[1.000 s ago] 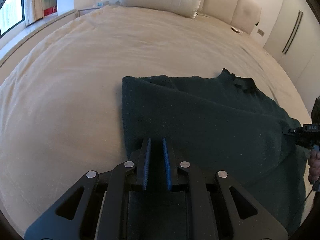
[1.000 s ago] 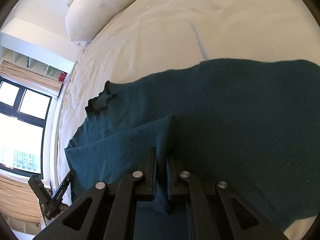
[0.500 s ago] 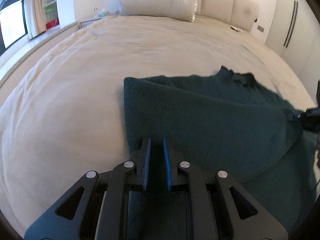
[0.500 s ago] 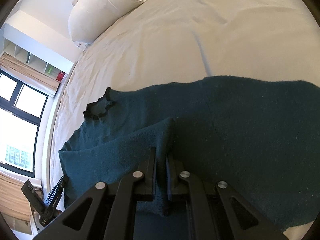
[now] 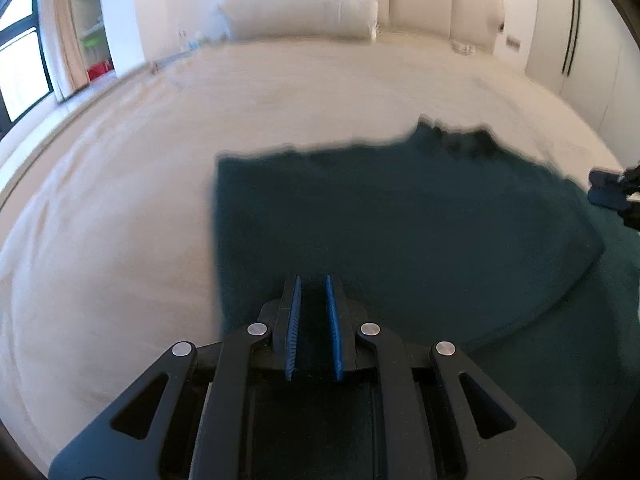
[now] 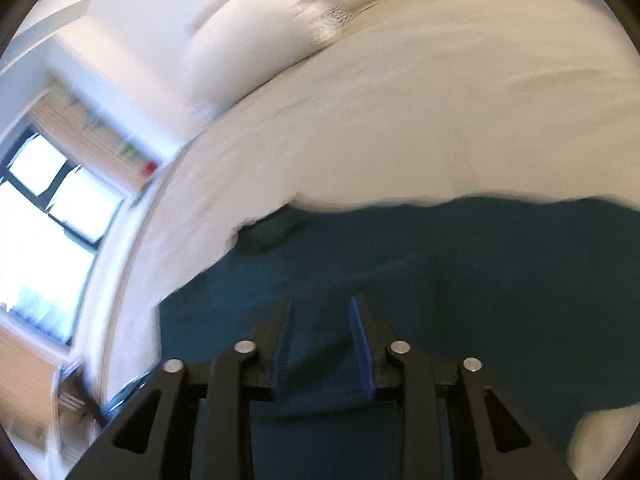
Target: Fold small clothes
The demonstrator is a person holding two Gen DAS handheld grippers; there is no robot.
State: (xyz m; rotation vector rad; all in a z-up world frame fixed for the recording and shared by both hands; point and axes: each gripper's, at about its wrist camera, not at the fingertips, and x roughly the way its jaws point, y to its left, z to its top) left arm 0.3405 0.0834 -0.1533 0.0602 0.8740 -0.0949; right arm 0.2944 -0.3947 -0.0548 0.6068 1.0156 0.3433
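Observation:
A dark teal knitted sweater (image 5: 400,220) lies on the cream bed (image 5: 120,200), with one layer folded over the rest. Its ribbed collar (image 5: 456,136) points toward the pillows. My left gripper (image 5: 312,284) is shut on the near edge of the folded layer, and dark cloth fills the narrow gap between its blue pads. In the right wrist view my right gripper (image 6: 320,308) hovers over the sweater (image 6: 440,260). Its jaws are opening and the pads press on nothing; the cloth lies flat below them. The right gripper (image 5: 604,194) also shows at the left view's right edge.
A large white pillow (image 5: 300,0) and padded headboard stand at the far end of the bed. A window (image 6: 48,220) with shelves runs along the left side. White wardrobe doors (image 5: 580,40) stand on the right. Bare sheet (image 6: 400,120) stretches beyond the sweater.
The right gripper's jaws have parted and let go of the raised sweater fold, which now lies flat; that gripper has lifted away. The left gripper stays shut on the cloth and has shifted a little.

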